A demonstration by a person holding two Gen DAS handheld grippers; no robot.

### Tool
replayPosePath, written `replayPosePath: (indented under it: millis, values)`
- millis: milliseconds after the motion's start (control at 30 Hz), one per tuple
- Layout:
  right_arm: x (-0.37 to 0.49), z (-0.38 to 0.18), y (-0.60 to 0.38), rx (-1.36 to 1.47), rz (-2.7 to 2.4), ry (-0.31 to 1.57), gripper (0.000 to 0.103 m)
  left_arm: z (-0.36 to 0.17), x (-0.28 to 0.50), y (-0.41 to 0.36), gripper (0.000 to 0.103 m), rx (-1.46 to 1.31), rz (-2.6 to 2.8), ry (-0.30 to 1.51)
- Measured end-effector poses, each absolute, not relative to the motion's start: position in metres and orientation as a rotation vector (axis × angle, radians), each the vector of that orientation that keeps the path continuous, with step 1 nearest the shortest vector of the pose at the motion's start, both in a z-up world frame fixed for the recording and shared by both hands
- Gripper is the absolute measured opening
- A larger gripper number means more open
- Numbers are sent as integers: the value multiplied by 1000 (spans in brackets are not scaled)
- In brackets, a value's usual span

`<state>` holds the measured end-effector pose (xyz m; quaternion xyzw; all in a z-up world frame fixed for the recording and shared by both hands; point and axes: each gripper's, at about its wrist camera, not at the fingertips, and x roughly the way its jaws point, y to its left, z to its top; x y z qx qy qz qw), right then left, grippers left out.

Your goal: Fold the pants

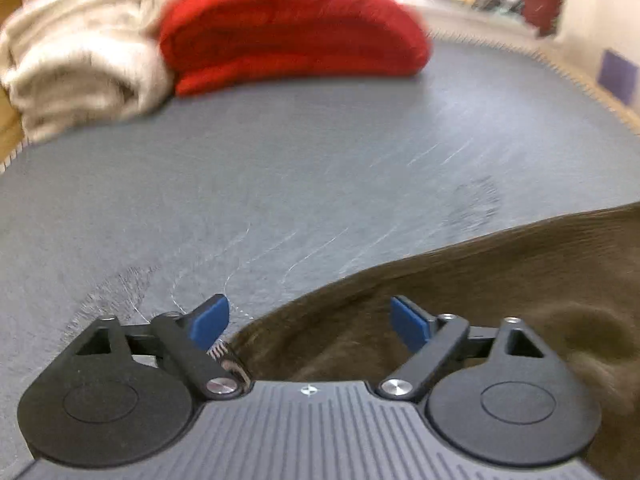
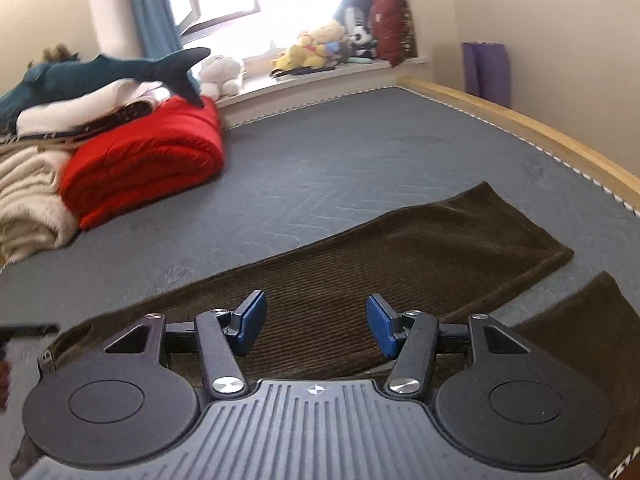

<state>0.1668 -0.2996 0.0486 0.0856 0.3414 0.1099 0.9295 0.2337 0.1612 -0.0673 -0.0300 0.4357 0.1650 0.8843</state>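
Pants (image 2: 400,256) lie on the mattress (image 2: 340,168), folded blankets (image 2: 140,168) behind-left

surface: grey mattress (image 2: 360,152) | on it: brown pants (image 2: 420,256), red blanket (image 2: 144,172), cream blanket (image 2: 28,204)

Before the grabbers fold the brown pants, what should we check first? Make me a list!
1. Left gripper open, nothing between its jaws: ok.
2. Right gripper open and empty above the cloth: ok.
3. Brown corduroy pants lying flat on the grey mattress: ok.
4. Both legs together: not ok, a strip of mattress shows between them at the hems.
5. Red blanket clear of the pants: ok.
6. Waistband smooth: cannot tell, mostly hidden by the grippers.
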Motion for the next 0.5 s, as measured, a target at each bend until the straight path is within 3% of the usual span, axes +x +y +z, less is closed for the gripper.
replayPosePath:
  millis: [100,167,333,367,433,467,500]
  values:
    - [167,50,-293,129,268,698,58,-86,264,178,93,-24,373,944]
    - [167,51,-289,98,289,703,58,-93,279,180,102,31,364,945]
    - [168,55,-289,65,297,700,58,-120,304,179,102,113,241,1058]
    - [169,55,-290,72,290,704,58,-121,305,179,95,125,225,1060]
    - [170,55,-293,90,277,709,58,-118,308,181,62,73,133,1065]
    - [170,55,-294,95,273,709,58,-116,307,180,34,53,87,1065]
    - [170,56,-295,99,269,710,58,-112,305,176,26,65,58,1060]
